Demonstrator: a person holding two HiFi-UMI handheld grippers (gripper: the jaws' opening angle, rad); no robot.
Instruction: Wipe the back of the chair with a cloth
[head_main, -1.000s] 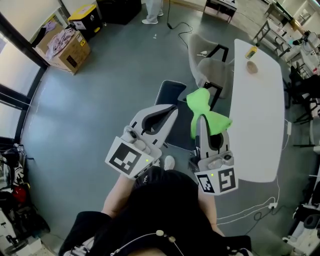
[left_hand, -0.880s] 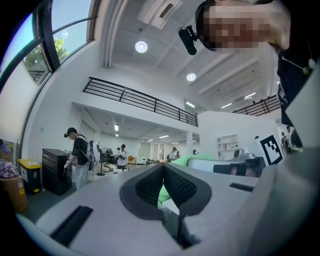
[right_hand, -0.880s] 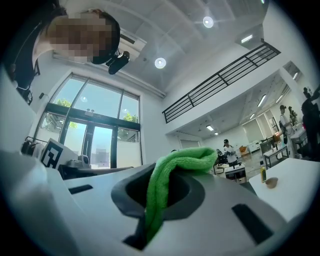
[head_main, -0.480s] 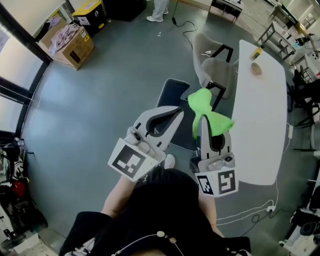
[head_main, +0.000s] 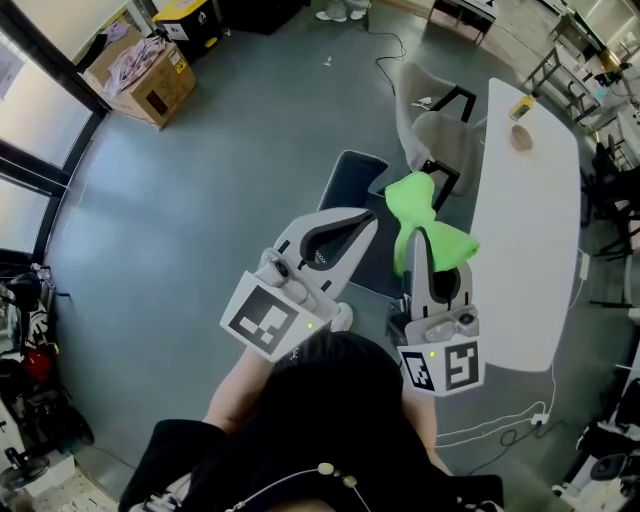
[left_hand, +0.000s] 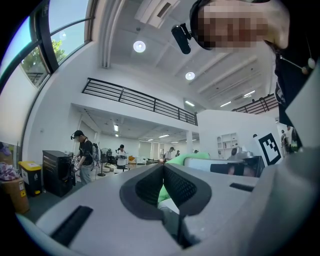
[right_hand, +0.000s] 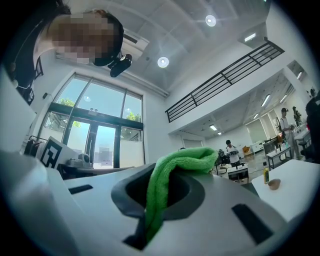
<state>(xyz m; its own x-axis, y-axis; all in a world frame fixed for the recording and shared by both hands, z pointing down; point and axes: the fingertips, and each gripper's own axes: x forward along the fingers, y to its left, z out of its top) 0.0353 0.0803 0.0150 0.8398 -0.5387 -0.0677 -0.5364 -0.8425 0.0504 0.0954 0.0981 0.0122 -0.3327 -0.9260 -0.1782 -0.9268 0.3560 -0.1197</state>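
Cloth (head_main: 412, 197): one, green, clamped in right gripper (head_main: 421, 238).

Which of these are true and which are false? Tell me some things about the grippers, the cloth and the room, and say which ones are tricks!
1. The right gripper holds the green cloth. True.
2. The left gripper is wide open. False: its jaws are together, with nothing in them.
3. A cardboard box stands on the floor by the window. True.
4. The white table has nothing on it. False: a bottle and a brown round thing sit at its far end.
5. The cloth lies on the floor. False: it hangs from the right gripper.
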